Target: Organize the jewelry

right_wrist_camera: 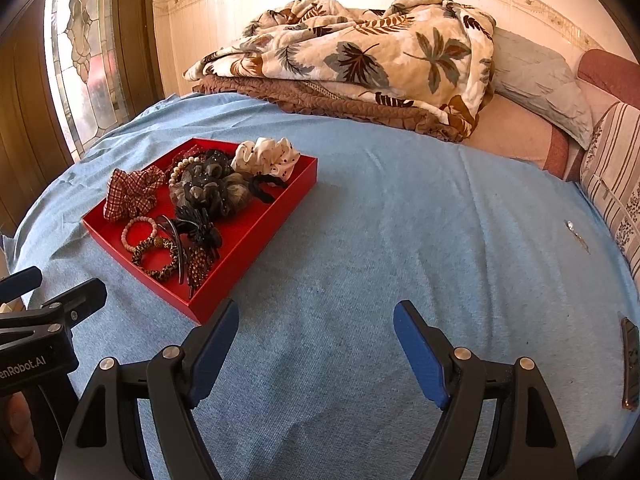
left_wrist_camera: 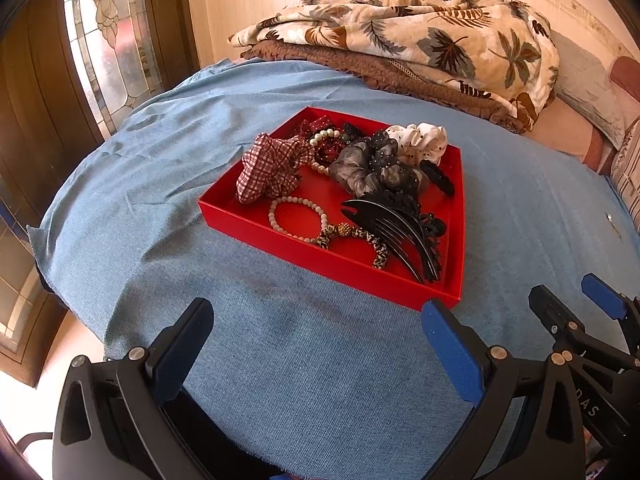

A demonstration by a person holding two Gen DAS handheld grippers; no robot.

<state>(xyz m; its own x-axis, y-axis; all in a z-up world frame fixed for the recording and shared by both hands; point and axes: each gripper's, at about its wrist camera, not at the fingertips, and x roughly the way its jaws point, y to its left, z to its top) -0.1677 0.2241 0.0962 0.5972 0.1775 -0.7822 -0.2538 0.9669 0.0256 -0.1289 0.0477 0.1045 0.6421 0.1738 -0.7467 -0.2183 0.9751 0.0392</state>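
A red tray (left_wrist_camera: 316, 261) (right_wrist_camera: 256, 236) lies on the blue cloth. It holds a checked scrunchie (left_wrist_camera: 270, 168) (right_wrist_camera: 134, 192), a grey scrunchie (left_wrist_camera: 360, 166), a white dotted scrunchie (left_wrist_camera: 420, 142) (right_wrist_camera: 266, 156), a pale bead bracelet (left_wrist_camera: 298, 218) (right_wrist_camera: 138, 232), a leopard hair tie (left_wrist_camera: 362, 240) (right_wrist_camera: 156, 258), a black hair comb (left_wrist_camera: 404, 236) and other pieces. My left gripper (left_wrist_camera: 320, 320) is open and empty, just in front of the tray. My right gripper (right_wrist_camera: 316, 320) is open and empty, right of the tray's near corner. It also shows in the left wrist view (left_wrist_camera: 572, 292).
A folded leaf-print blanket (left_wrist_camera: 400, 28) (right_wrist_camera: 360, 52) on a brown quilt lies at the back of the bed. Pillows (right_wrist_camera: 536, 80) lie at the right. A small shiny piece (right_wrist_camera: 572, 228) and a dark flat object (right_wrist_camera: 630, 360) lie on the blue cloth (right_wrist_camera: 400, 240) at the right. A stained-glass window (left_wrist_camera: 108, 40) is left.
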